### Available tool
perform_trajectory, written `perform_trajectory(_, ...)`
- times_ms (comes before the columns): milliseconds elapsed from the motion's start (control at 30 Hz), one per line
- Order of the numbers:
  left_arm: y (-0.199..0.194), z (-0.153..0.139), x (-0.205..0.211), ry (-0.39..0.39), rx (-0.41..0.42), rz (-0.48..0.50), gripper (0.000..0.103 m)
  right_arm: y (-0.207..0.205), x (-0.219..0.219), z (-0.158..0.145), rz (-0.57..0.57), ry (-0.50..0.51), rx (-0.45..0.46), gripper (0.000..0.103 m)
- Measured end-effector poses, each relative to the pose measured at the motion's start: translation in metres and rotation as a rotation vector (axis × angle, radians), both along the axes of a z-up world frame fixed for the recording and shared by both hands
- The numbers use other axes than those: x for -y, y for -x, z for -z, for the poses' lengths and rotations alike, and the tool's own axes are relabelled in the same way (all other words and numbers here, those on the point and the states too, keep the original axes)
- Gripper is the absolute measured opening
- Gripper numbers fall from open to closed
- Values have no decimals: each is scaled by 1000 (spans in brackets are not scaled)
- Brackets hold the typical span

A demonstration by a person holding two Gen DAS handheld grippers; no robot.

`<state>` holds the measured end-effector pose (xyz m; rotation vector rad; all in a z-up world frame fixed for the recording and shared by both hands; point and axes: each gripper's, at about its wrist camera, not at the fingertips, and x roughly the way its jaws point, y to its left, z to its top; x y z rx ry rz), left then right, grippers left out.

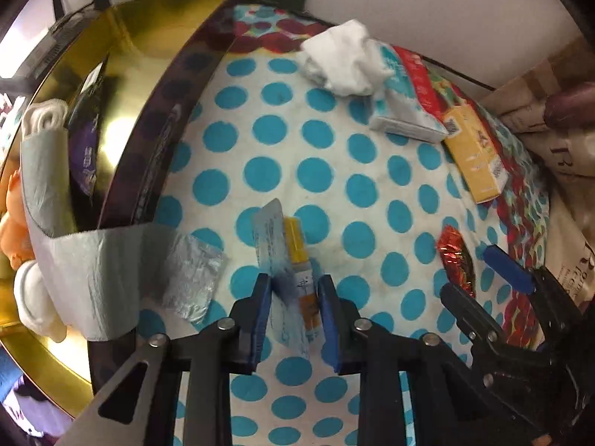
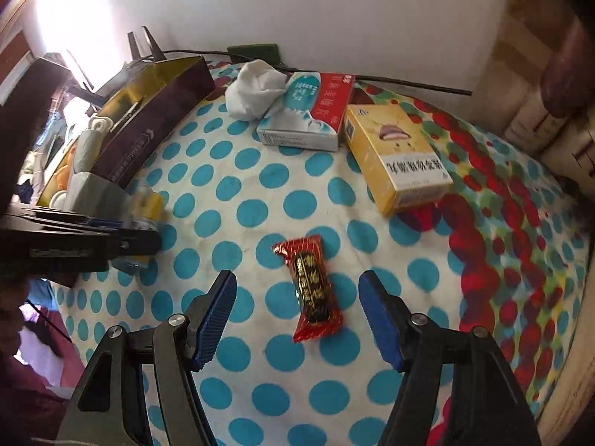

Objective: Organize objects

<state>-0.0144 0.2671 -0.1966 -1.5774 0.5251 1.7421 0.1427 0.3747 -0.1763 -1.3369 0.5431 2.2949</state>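
Left gripper [image 1: 293, 290]: closing narrowly around the yellow tube [image 1: 297, 256] and its blue sachet [image 1: 273, 245], just beside the gold box [image 1: 122, 85].
Right gripper [image 2: 297, 293]: standing wide, straddling the red candy [image 2: 310, 290], farther from the box.
Doing it well: pinching both pieces squarely before lifting toward the box.

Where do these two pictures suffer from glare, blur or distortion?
Left wrist view: the gold box reflects bright light and the dotted cloth bulges from the fisheye lens. Right wrist view: the upper left corner is washed out white, and the left gripper with its yellow tube looks blurred.
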Motion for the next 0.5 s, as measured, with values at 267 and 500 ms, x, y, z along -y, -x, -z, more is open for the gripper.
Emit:
perform_trajectory(267, 7, -61, 35, -134, -122, 79, 22, 5, -3, 10, -36, 44, -3, 68)
perform_trajectory(500, 59, -67, 104, -28, -156, -54, 23, 26, 6, 17, -39, -4, 40, 74)
